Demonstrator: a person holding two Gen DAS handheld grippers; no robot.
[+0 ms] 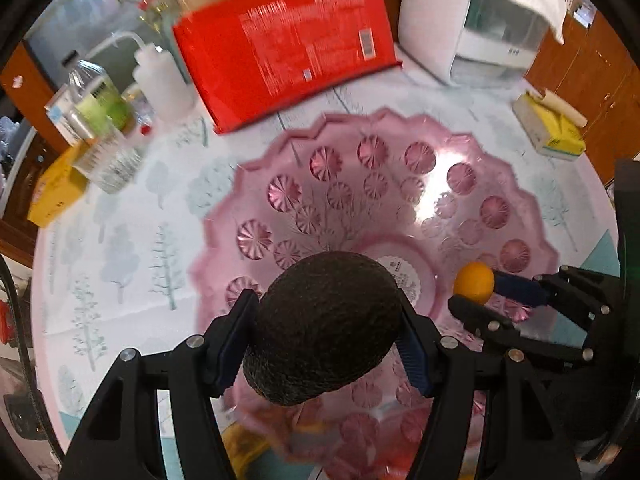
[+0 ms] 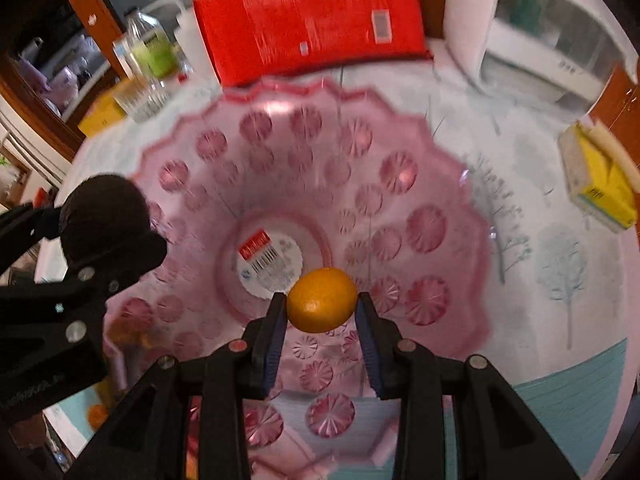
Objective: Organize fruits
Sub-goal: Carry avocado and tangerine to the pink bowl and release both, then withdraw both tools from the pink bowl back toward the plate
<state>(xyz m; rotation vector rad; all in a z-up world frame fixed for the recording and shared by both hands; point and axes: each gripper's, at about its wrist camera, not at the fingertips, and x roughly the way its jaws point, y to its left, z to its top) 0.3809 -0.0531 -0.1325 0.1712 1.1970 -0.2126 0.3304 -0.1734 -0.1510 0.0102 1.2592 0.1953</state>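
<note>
Over the pink bowl (image 1: 532,200), a dark, rough-skinned avocado (image 1: 324,328) and a glossy orange (image 2: 322,299).

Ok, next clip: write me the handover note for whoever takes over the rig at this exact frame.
Left gripper: shut on the avocado, held over the pink glass bowl.
Right gripper: shut on the small orange, also over the bowl, near its centre.
Bowl: nothing visible inside it apart from the label sticker on its base. It stands on the tree-print tablecloth.
Done: both fruits picked up and brought above the bowl.
Left: lower and release each fruit into the bowl. Blurred orange shapes at the near edge may be more fruit; cannot tell.
</note>
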